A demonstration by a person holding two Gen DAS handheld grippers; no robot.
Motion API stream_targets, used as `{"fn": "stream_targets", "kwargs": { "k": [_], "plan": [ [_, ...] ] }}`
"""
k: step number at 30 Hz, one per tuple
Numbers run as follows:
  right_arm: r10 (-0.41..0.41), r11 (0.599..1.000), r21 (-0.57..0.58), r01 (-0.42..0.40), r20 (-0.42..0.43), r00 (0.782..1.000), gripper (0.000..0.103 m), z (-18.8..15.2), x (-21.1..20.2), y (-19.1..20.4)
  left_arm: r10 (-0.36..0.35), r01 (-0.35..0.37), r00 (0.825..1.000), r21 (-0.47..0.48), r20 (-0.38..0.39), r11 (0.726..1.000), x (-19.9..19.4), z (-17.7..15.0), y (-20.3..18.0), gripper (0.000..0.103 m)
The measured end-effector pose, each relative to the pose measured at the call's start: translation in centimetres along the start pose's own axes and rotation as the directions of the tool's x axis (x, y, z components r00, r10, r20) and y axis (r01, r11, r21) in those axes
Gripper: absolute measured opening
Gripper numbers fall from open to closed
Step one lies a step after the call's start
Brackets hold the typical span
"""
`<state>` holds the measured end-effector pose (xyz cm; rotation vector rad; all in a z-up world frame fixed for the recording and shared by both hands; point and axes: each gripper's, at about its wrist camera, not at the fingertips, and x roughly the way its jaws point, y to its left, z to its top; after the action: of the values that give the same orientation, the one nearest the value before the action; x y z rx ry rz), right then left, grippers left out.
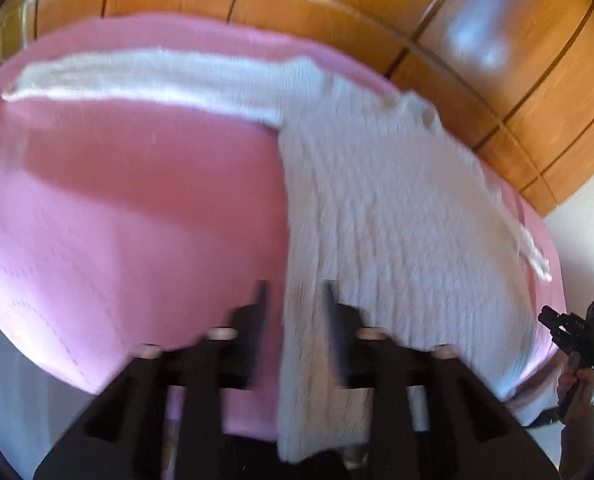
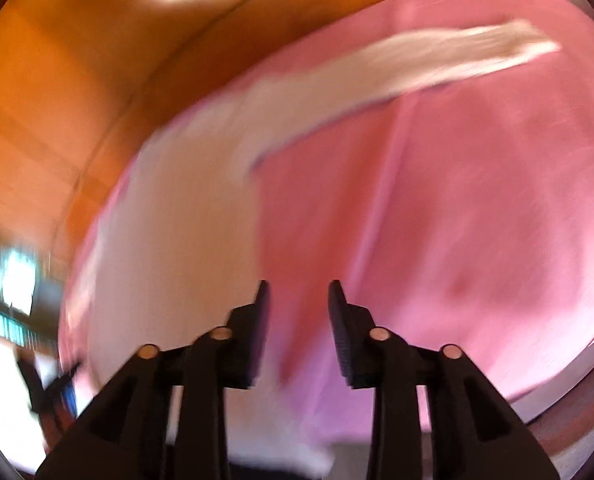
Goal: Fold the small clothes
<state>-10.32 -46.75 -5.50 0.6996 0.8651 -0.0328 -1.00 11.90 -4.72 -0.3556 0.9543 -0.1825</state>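
White sweater (image 1: 377, 208) lying lengthwise away from open, empty left gripper (image 1: 295, 300), its long edge between those jaws; right gripper (image 2: 299, 300) likewise open, just beside.

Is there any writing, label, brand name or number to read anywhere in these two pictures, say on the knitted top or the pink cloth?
None can be read.
White knitted sweater: no tag or print shows.
Pink cloth under it: plain.
Brown wooden panelled surface: no sign.
Bright blurred patch at the right wrist view's left edge: too smeared to tell whether it holds text.
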Motion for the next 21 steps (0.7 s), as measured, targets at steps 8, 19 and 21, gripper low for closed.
{"fn": "stream_targets", "kwargs": {
  "k": [8, 19, 21],
  "plan": [
    [-0.155, 0.909, 0.414, 0.049, 0.227, 0.961, 0.045, 9.3, -0.1, -10.8, 0.037, -0.041, 0.998, 0.088, 0.050, 0.995, 1.2, 2.2, -3.6, 0.061],
    [-0.314, 0.823, 0.549, 0.145, 0.227, 0.922, 0.028, 17.4, 3.3, -17.1, 0.034, -0.024, 0.997, 0.140, -0.068, 0.990, 6.5, 3.3, -7.7, 0.061],
    [-0.312, 0.835, 0.524, 0.167, 0.201, 0.929, 0.006, 18.6, 3.5, -16.8, 0.015, -0.003, 0.996, 0.136, -0.088, 0.991, 7.1, 3.4, -8.1, 0.061]
  ]
}}
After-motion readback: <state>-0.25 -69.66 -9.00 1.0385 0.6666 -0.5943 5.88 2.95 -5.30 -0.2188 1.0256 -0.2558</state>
